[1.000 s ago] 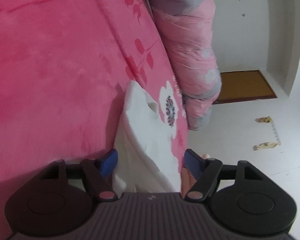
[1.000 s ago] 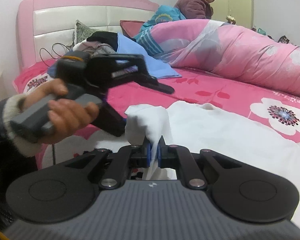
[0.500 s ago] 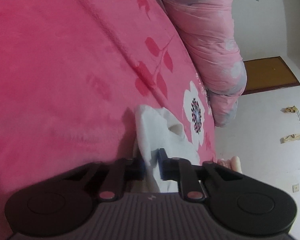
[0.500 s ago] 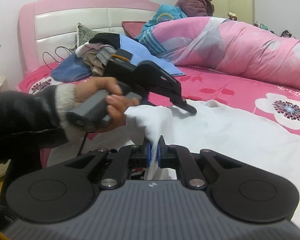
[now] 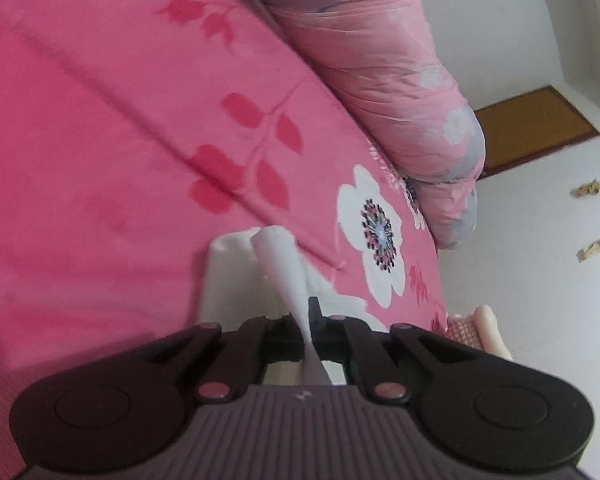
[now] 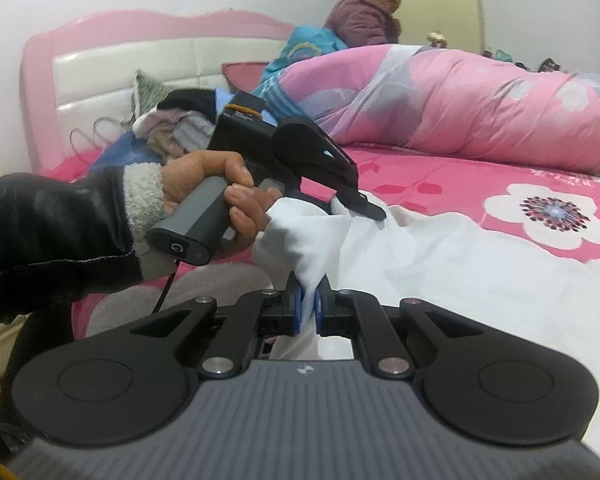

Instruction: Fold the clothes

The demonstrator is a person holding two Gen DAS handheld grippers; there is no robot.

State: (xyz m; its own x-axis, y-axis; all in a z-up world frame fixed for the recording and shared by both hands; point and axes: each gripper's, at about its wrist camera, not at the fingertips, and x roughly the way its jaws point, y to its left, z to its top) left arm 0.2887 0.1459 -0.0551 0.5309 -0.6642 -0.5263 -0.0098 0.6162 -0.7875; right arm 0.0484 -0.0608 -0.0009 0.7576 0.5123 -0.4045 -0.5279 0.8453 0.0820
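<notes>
White garment on the pink bed is clamped by the left hand-held gripper and the right hand-held gripper.

- a home bedroom: pink padded headboard far ahead-left of the fingers
- flowered pink bedsheet beneath them
- rolled quilt ahead-right
- clothes pile by the headboard

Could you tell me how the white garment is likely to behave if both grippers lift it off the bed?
The white garment will probably go limp: it already bunches and sags between the right gripper and the left gripper. It looks thin and creased, so likely light. Its unheld part on the pink bedsheet would probably drag.
</notes>
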